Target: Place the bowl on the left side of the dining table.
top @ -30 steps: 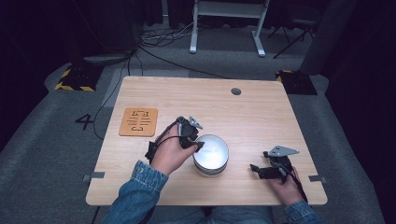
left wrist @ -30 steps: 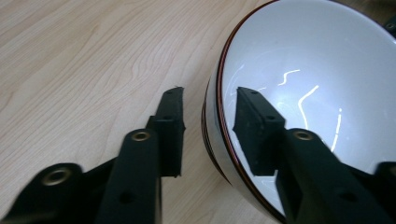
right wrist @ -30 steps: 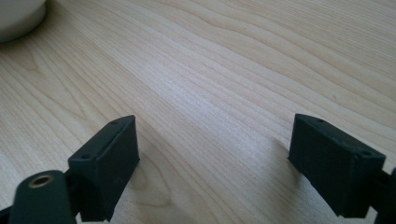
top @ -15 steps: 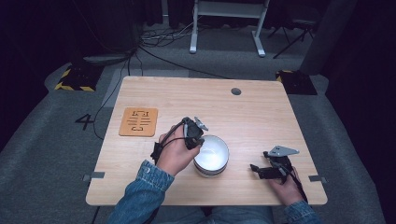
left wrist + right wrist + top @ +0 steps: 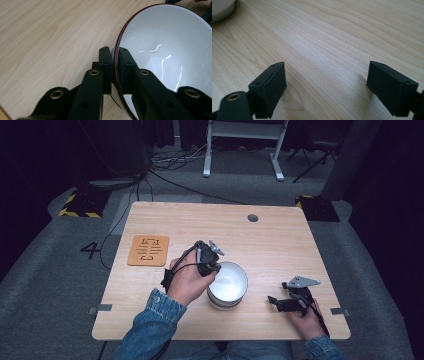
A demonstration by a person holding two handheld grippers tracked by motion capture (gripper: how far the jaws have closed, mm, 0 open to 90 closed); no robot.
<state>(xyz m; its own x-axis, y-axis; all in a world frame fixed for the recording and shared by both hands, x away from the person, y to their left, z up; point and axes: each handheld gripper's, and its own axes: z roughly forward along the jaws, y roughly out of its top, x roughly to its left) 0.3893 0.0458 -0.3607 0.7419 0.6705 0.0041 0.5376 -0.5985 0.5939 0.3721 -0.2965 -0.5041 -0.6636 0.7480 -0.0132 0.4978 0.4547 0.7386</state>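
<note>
- The table (image 5: pixel 280 245) is a pale, smooth wood-grain slab with rounded corners; a flat orange-brown mat (image 5: pixel 148 250) with cut-out slots lies toward its left side.
- The white bowl (image 5: pixel 228 284) sits near the middle of the front half: round, glossy, thin-walled, with a fine dark line along its rim. It seems to rest in a second bowl beneath, though I can't be sure.
- The left gripper (image 5: pixel 114 65) has just closed and now pinches the bowl's near rim, one black pad inside and one outside.
- The right gripper (image 5: pixel 325 86) rests on the wood to the bowl's right, its blocky matte jaws spread wide with nothing between them.
- I'd judge the grasp is made; the next move calls for a steady, level lift, since that slick rim could slip or tip.
</note>
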